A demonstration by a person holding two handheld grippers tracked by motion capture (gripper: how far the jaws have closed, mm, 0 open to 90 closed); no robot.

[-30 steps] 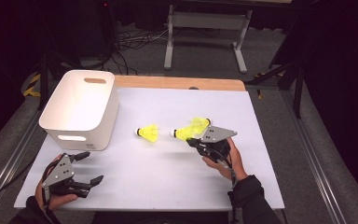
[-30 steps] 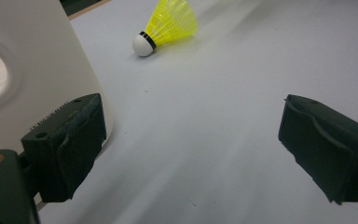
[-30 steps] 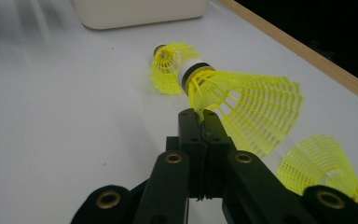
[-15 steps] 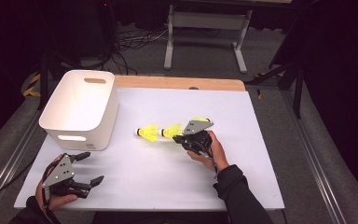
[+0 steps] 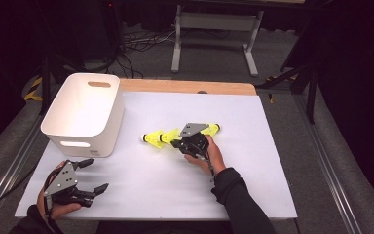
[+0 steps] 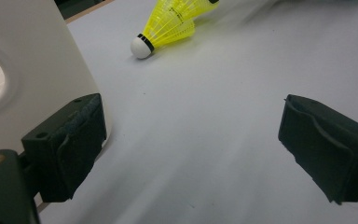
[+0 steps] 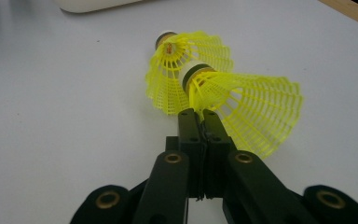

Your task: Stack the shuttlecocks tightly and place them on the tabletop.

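Two yellow shuttlecocks (image 5: 155, 138) (image 7: 242, 109) are lying mid-table, right of the bin: one's cork is nosing into the other's skirt.

The white table (image 5: 141, 190) is evenly and brightly lit from above, while the room around it lies in near darkness. Shadows are soft and short. The white bin (image 5: 85, 114) glares slightly. The left gripper view blurs toward its top right; the high view is grainy
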